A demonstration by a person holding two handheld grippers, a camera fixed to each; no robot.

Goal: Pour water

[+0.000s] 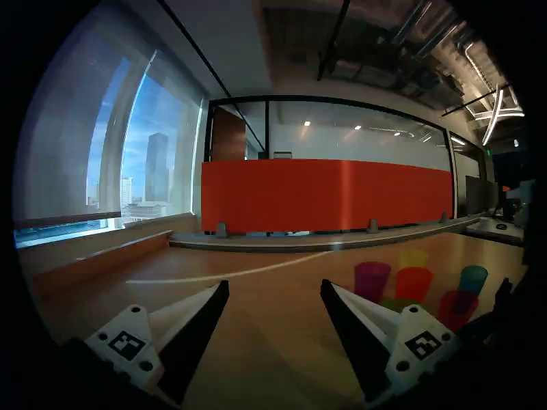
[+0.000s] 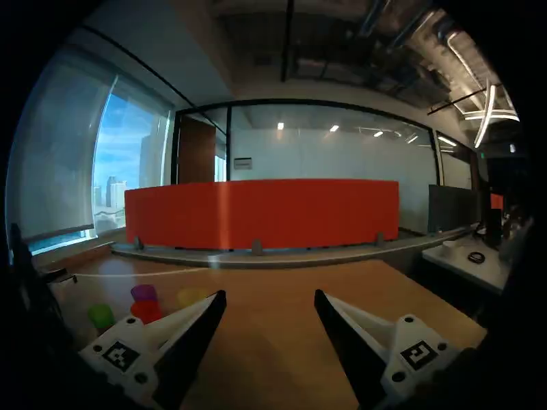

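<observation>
Cups (image 1: 414, 283) sitting clustered on the table (image 1: 273, 321), divider panel (image 1: 328, 195) standing behind along its far edge, window (image 1: 150, 171) lying left, second desk (image 2: 458, 263) sitting off to the right.

No readable text, the small wall sign (image 2: 241, 162) too blurred.
</observation>
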